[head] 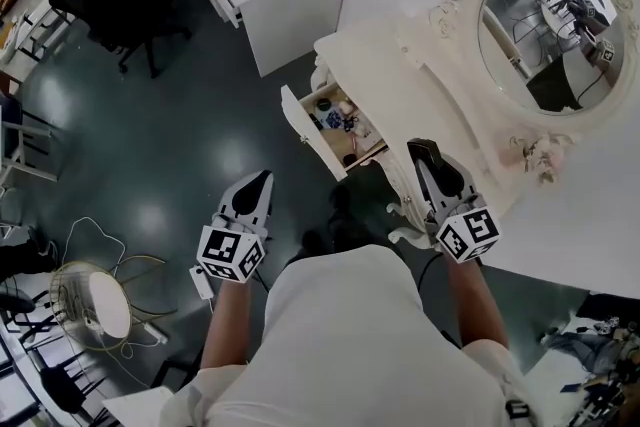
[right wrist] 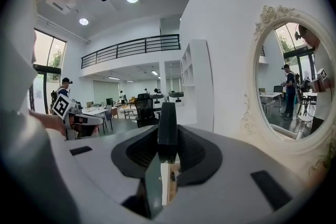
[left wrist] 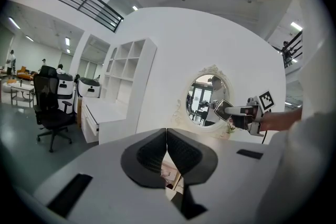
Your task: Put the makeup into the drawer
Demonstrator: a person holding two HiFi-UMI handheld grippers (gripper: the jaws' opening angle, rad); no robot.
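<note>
Looking down in the head view, a glossy dark floor (head: 180, 135) spread under a white dressing table (head: 380, 65) with an ornate oval mirror (head: 545, 30); a drawer (head: 303, 120) jutted open from the table's front edge, with small items inside; the left gripper (head: 262, 179) hung over the floor; the right gripper (head: 430, 165) sat at the table's front edge just beside the drawer, clamped on a flat dark makeup compact (head: 420, 148) that stuck out past its tips toward the table.

In the left gripper view the ribbed black pads (left wrist: 147, 155) met at their tips with nothing between them; off to the right the compact (left wrist: 222, 110) showed as a squarish slab in front of the mirror.

In the right gripper view the compact (right wrist: 167, 123) stood on edge between both pads, thin side to the camera, long axis upright; behind it lay an open office with a railed balcony (right wrist: 131, 47).
</note>
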